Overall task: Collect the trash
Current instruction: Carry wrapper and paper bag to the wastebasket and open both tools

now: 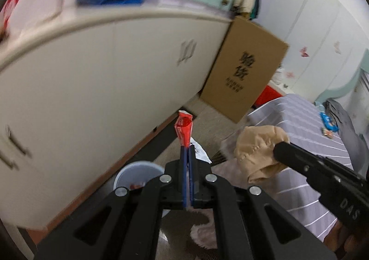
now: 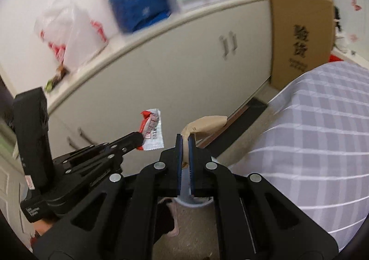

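My left gripper (image 1: 186, 148) is shut on a red and white wrapper (image 1: 183, 129), held in the air; the wrapper also shows in the right wrist view (image 2: 152, 132). My right gripper (image 2: 185, 138) is shut on a crumpled beige paper wad (image 2: 204, 124), which also shows in the left wrist view (image 1: 258, 148). A pale blue round bin (image 1: 136, 173) stands on the floor below the left gripper, with something red inside. In the right wrist view its rim (image 2: 193, 203) shows under the fingers.
A long cream cabinet (image 1: 92, 80) runs along the left. A tall cardboard box (image 1: 244, 70) leans at its end. A bed with a grey striped cover (image 2: 311, 126) is on the right. Plastic bags (image 2: 76, 29) lie on the cabinet top. A pink slipper (image 1: 203, 234) lies on the floor.
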`<action>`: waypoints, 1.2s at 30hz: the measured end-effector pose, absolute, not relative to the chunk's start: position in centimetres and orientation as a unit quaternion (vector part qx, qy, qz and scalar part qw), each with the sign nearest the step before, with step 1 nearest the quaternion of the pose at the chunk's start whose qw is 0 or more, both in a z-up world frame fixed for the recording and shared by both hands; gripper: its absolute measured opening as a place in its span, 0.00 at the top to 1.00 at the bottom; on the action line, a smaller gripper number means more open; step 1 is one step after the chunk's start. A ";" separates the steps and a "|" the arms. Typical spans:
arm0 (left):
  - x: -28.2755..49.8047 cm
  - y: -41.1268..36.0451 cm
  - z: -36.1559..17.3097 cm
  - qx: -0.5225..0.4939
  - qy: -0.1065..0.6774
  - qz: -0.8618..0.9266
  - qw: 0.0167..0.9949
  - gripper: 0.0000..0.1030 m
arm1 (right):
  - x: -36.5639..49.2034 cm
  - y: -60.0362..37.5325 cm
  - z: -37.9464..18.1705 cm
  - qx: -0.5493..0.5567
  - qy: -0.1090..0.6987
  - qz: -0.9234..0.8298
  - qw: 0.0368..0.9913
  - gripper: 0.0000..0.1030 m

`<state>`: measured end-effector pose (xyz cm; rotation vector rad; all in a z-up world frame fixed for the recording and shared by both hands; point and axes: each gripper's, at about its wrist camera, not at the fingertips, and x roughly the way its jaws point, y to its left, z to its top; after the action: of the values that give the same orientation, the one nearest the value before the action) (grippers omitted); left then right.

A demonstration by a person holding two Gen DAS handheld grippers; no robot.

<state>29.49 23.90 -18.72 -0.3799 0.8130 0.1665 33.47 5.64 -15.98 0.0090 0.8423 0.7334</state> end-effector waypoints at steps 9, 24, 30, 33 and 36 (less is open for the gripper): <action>30.2 27.5 -26.5 -0.209 0.472 0.098 0.851 0.98 | 32.5 10.9 -22.6 -0.048 0.438 0.341 0.830 0.95; 32.5 28.3 -29.5 -0.204 0.502 0.121 0.832 0.33 | 34.2 11.3 -27.4 -0.055 0.463 0.316 0.826 0.95; 31.3 28.7 -29.8 -0.212 0.506 0.123 0.827 0.33 | 34.1 11.6 -27.8 -0.058 0.468 0.317 0.823 0.95; 30.7 29.0 -29.5 -0.214 0.504 0.125 0.827 0.33 | 34.1 11.7 -27.8 -0.058 0.468 0.318 0.823 0.95; 30.5 29.2 -29.2 -0.216 0.500 0.128 0.829 0.33 | 34.0 11.8 -27.7 -0.057 0.469 0.318 0.822 0.95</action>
<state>30.47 29.17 -29.22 -0.4585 1.0623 0.2707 34.01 11.80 -27.67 -0.1220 0.9970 0.6770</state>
